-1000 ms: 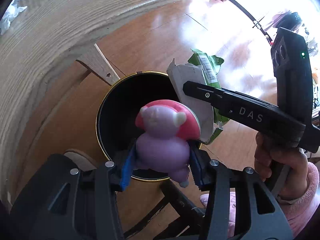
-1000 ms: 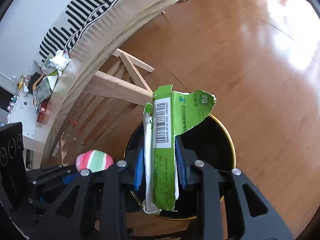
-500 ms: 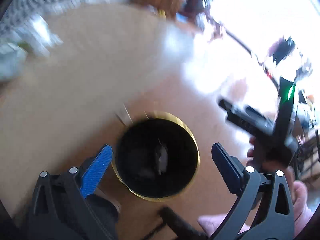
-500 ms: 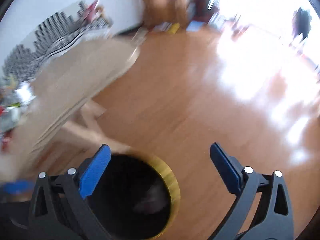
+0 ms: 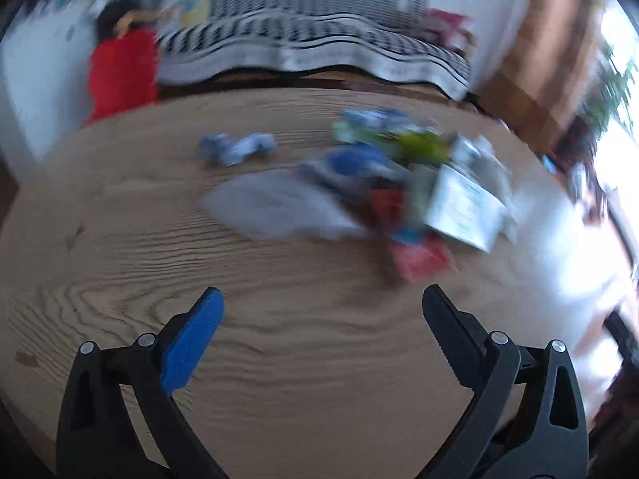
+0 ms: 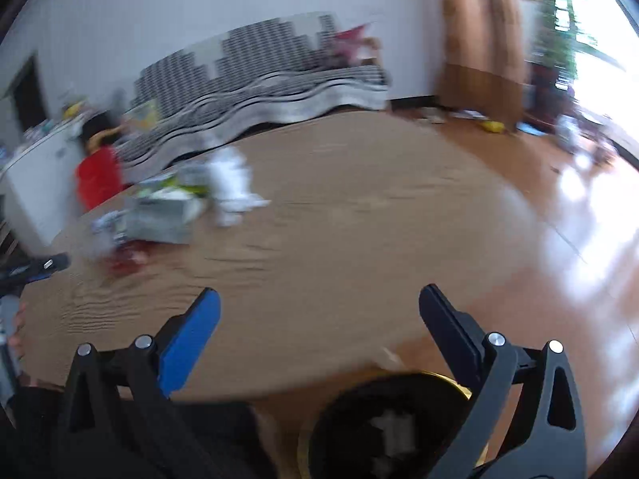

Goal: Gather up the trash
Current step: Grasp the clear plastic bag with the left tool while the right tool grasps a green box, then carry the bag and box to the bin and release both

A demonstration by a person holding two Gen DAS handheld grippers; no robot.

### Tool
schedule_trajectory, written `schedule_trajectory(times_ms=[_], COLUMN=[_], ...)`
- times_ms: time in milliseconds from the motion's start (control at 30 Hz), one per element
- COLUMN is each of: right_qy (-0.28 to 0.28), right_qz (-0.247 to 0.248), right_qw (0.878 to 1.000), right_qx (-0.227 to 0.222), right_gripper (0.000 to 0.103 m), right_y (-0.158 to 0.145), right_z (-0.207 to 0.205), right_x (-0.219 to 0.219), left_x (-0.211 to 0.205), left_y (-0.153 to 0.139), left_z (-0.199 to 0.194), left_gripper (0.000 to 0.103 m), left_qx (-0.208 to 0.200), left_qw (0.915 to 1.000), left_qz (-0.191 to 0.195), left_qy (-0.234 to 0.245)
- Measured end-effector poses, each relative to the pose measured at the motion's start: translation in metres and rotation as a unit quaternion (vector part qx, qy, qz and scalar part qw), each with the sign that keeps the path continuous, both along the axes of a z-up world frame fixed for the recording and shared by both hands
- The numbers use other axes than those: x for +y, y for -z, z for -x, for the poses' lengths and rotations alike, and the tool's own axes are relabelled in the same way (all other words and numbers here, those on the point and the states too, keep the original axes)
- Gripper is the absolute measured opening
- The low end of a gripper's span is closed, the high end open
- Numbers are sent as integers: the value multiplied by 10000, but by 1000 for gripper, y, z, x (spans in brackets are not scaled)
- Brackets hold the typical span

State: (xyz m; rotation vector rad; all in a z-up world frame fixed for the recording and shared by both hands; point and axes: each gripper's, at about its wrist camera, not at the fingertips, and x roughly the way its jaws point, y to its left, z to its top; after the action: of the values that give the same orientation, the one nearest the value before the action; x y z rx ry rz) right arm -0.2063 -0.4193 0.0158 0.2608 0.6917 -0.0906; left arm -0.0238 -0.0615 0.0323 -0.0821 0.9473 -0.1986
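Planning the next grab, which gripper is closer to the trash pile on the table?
Left, probably. The left gripper faces the trash pile just ahead, slightly right. The right gripper sits back by the bin, pile far off left.

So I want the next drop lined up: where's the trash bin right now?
In the right wrist view, the black gold-rimmed bin sits on the floor at bottom centre, just below the wooden table's near edge.

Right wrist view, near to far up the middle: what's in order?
Black bin with gold rim → wooden table → white crumpled trash → striped sofa → white wall.
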Motion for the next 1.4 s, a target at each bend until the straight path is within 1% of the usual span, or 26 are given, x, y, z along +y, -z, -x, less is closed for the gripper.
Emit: schedule_trajectory(times_ms=[33,67,133,233,300,333,400,433,500,567,600,633,667,700,733,767,800,833,867,900,933,1033,1133,1267,1400], right_qy=[-140,-350,-791,-1454,-1813,-1878,-2123,-2195,-2318,-2386,-2418,-2454,-2520,-2582,-2586,-2577,-2600,-2613,-2602,-2595,-2595,-2603,-2525,-2351,-2233], right_qz=[-60,-117,-75,15,27,54,15,-34,-106,-50,-84,-167,-323,-520,-608,-650,-673,-720,-810,-897,-944,-930,-927,-1153,-1198], right_qw=[9999,9993,9966,9889,9830,9817,9766,9750,9718,9698,9688,9676,9651,9622,9615,9618,9613,9607,9605,9601,9599,9604,9628,9648,9672], right_qx=[31,69,207,303,293,304,337,360,422,504,543,575,641,690,698,660,621,598,562,528,486,338,239,256,143], right_gripper=[96,96,96,96,96,96,96,96,96,96,94,87,80,63,52,48,39,31,28,22,19,13,12,12,12], right_y=[0,-1,-2,-3,-4,-3,-1,1,4,9,12,15,19,23,24,26,26,27,27,26,25,21,18,17,8], right_z=[-10,-24,-52,-93,-116,-128,-154,-163,-182,-203,-211,-215,-218,-220,-221,-218,-214,-210,-205,-199,-193,-172,-157,-150,-140], right_x=[10,20,44,66,74,78,82,81,82,85,86,88,88,89,92,91,91,92,91,91,93,99,103,104,108], left_x=[10,15,12,-1,-3,-8,-16,-18,-22,-18,-15,-11,-9,-8,-9,-13,-16,-17,-17,-15,-13,-9,-6,-8,-10], left_y=[4,7,11,23,30,35,38,41,47,51,51,51,53,56,56,56,55,55,55,54,54,50,46,38,29], left_z=[-1,-10,-23,-43,-57,-63,-70,-73,-82,-92,-94,-98,-102,-106,-107,-105,-103,-102,-100,-97,-95,-89,-81,-70,-54], left_gripper=[97,97,97,97,97,97,97,97,97,97,97,97,94,89,82,67,59,40,27,25,21,15,15,14,14], left_qx=[35,104,165,244,319,369,408,369,379,386,365,361,407,473,432,384,338,317,345,340,307,236,227,166,43], left_qw=[9998,9994,9988,9986,9985,9984,9989,9992,9985,9984,9985,9987,9988,9987,9988,9989,9988,9990,9991,9992,9994,9997,9997,9997,9992], left_qz=[79,137,188,77,91,160,124,4,-362,-385,-372,-308,-228,-148,-197,-277,-330,-284,-127,-51,-46,-76,18,174,352], left_qy=[-154,-302,-422,-456,-434,-396,-209,-161,-149,-150,-166,-167,-156,-127,-94,9,107,157,219,208,167,85,80,67,194])
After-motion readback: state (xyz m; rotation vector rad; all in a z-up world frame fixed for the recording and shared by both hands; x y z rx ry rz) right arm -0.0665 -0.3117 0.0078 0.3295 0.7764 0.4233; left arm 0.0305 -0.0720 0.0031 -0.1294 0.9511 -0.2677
